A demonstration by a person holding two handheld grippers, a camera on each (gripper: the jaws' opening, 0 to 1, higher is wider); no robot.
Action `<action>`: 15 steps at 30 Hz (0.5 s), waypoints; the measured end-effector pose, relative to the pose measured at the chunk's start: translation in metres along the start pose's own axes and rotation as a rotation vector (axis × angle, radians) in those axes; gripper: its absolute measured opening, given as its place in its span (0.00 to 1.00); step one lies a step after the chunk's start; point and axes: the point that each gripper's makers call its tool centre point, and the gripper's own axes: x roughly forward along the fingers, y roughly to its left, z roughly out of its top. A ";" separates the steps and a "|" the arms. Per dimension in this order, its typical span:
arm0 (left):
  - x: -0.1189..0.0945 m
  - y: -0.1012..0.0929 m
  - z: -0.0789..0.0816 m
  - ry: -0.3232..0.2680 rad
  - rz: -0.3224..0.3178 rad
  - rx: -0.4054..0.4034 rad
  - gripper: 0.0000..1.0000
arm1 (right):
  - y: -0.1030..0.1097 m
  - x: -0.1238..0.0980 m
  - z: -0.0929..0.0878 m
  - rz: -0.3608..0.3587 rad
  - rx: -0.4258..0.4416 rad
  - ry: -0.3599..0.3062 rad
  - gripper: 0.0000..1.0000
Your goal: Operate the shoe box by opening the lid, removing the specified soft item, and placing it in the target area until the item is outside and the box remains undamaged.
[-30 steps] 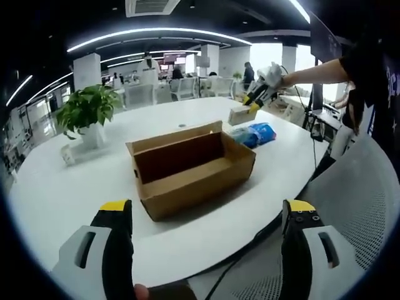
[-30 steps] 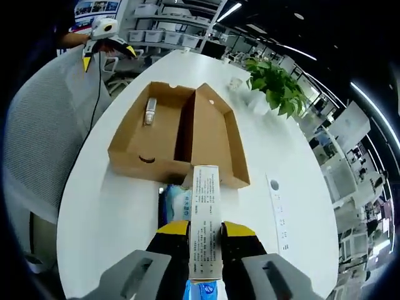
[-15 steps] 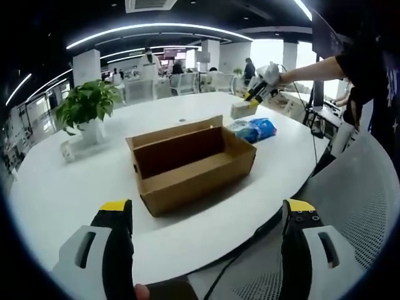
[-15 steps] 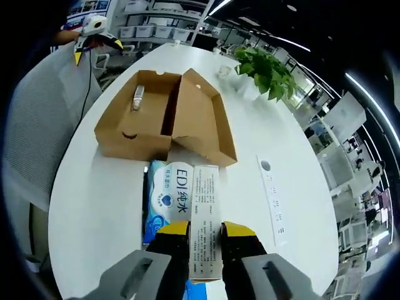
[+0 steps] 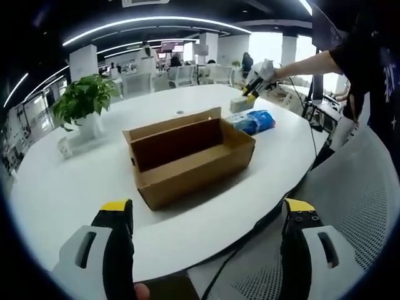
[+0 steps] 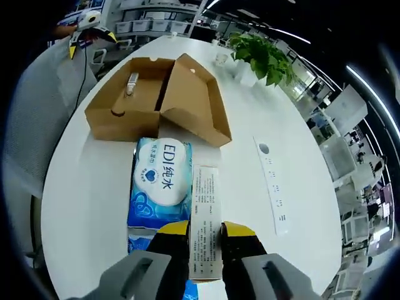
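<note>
The open brown shoe box (image 5: 187,153) lies in the middle of the white table (image 5: 69,187); in the right gripper view the shoe box (image 6: 125,106) has its lid (image 6: 190,100) folded out flat. A small pale tube (image 6: 132,83) lies inside. A blue and white soft tissue pack (image 6: 159,181) rests on the table beside the box, also visible as the tissue pack (image 5: 256,120). My right gripper (image 6: 205,229) is shut on a narrow white carton (image 6: 205,206), next to the pack. My left gripper (image 5: 207,209) is open and holds nothing, back at the table's near edge.
A potted plant (image 5: 84,103) and a small cup stand at the table's far side. A white power strip (image 6: 273,184) lies along the table. A grey mesh chair (image 5: 350,206) stands by the edge. Office desks and people fill the background.
My right gripper has drawn back from the box with the white carton, bringing the tissue pack fully into its view. The left gripper has stayed open and nearly still.
</note>
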 end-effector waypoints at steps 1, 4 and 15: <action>0.000 0.000 0.000 0.002 0.001 0.000 0.98 | -0.001 0.001 -0.002 0.002 0.003 0.002 0.14; 0.000 0.001 -0.002 0.011 0.005 -0.001 0.97 | -0.004 0.005 -0.008 0.005 0.007 0.012 0.14; 0.001 0.003 -0.005 0.031 0.013 -0.003 0.97 | -0.011 0.016 -0.032 0.021 0.017 0.053 0.14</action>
